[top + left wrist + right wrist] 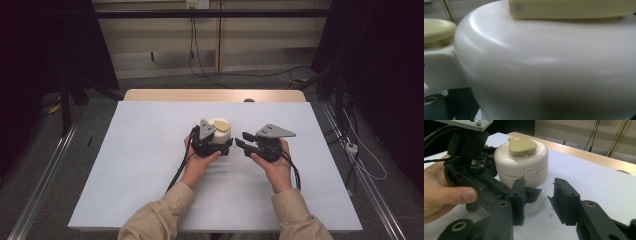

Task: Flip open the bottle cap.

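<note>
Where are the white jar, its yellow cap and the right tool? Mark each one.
white jar [506,162], right gripper view, on the rounded white lid wall.
yellow cap [520,145], right gripper view, on the middle of its flat top.
right tool [539,202], right gripper view, midway between its two black tips.

Left gripper [216,145] clamped (held low in the hand), right gripper [537,200] beside it, jaws parted

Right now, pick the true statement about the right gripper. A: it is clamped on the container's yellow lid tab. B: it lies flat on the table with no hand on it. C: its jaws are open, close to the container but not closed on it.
C: in the right gripper view, the right gripper has a clear gap between its jaws, just short of the cream container.
</note>
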{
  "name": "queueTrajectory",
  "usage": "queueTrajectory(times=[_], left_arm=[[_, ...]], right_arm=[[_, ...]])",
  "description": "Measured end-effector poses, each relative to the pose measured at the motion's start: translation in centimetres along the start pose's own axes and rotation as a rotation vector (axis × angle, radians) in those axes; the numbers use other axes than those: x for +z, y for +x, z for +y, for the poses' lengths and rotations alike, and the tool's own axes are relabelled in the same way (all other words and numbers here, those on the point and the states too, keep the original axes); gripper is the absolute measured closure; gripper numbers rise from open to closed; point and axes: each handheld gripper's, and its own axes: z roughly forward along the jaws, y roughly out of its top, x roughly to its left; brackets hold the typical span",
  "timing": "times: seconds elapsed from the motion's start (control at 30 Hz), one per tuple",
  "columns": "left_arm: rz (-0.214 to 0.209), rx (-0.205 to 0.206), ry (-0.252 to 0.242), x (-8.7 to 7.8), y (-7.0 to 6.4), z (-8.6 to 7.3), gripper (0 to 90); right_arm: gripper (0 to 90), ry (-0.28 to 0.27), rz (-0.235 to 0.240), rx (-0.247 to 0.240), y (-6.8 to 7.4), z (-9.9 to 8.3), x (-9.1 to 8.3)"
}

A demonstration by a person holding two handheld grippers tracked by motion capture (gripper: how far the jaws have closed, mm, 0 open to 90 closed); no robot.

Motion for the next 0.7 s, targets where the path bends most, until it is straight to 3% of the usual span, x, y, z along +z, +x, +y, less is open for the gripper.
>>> queueTrajectory(times=[0.17, 0.37, 0.7], left_arm=[[0.002, -0.002, -0.001, 0.0, 0.0, 0.0, 5.0], [0.005, -0.002, 0.001, 0.0, -0.1, 0.0, 5.0], [0.012, -0.005, 0.004, 0.0, -0.1, 0.0, 5.0]], right_arm=[[70.2, 0.001, 0.011, 0.005, 0.0, 0.5, 0.5], [90.0, 0.024, 0.009, 0.007, -0.1, 1.0, 0.8], [90.0, 0.045, 0.041, -0.015, 0.0, 1.9, 1.8]])
